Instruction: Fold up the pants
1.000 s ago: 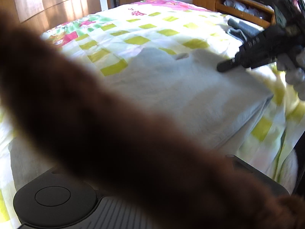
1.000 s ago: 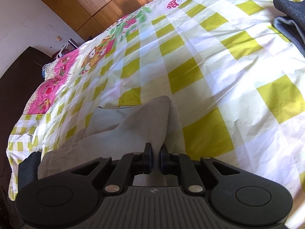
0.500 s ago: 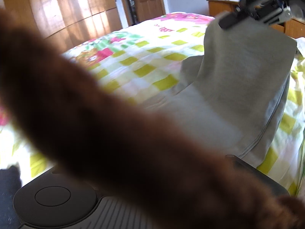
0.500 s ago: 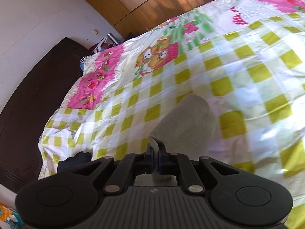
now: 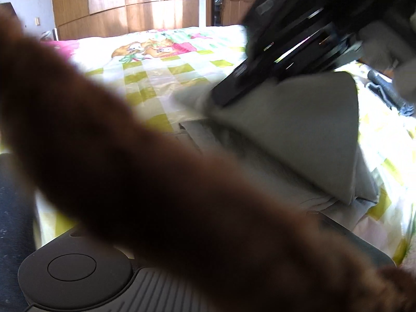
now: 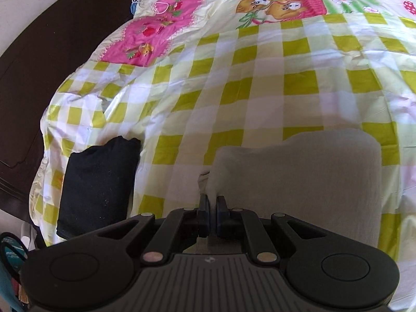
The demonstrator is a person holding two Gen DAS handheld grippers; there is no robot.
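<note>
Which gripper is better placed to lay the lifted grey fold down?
Right. The right gripper is shut on the grey fabric pants, holding the fold; the left gripper's fingers are hidden behind a blurred brown object.

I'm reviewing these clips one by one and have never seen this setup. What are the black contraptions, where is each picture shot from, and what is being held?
There is no robot here: a person holds a two-finger clamp tool in each hand, and each tool carries a wide-angle camera looking forward along its fingers.

The right tool's view shows the right gripper at the bottom edge, its two fingers shut on a fold of the grey pants, lifted above the checked bedspread. A folded black garment lies near the bed's edge.

The left tool's view is mostly blocked by a blurred brown shape close to the lens, so the left gripper's own fingers are hidden. Past it, the right gripper appears from outside, pinching the pants. More dark clothing lies on the far side of the bed.
</note>
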